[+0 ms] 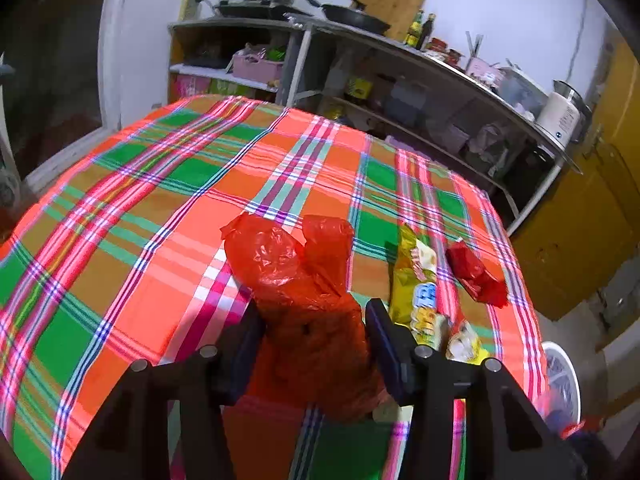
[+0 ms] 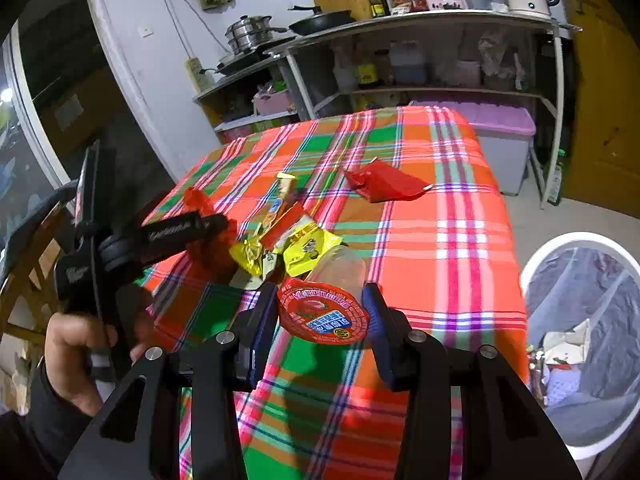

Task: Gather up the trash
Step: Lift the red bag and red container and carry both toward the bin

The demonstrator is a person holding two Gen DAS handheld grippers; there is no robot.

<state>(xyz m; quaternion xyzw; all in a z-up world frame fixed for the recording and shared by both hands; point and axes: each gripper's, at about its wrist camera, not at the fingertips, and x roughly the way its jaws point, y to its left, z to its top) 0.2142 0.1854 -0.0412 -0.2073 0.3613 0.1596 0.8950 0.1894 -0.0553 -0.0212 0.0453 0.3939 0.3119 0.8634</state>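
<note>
Left gripper (image 1: pixel 316 316): grips red bag (image 1: pixel 296 276) | right gripper (image 2: pixel 320 308): grips cup (image 2: pixel 322 312)

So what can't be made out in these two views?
- Left wrist view: whether the left tool already presses the red bag; the bag bulges over the pads.
- Left wrist view: the bin, mostly hidden by the table edge and tool frame.
- Right wrist view: the clear cup behind its red lid, contents unseen.
- Right wrist view: print on the yellow wrappers, too small.
</note>
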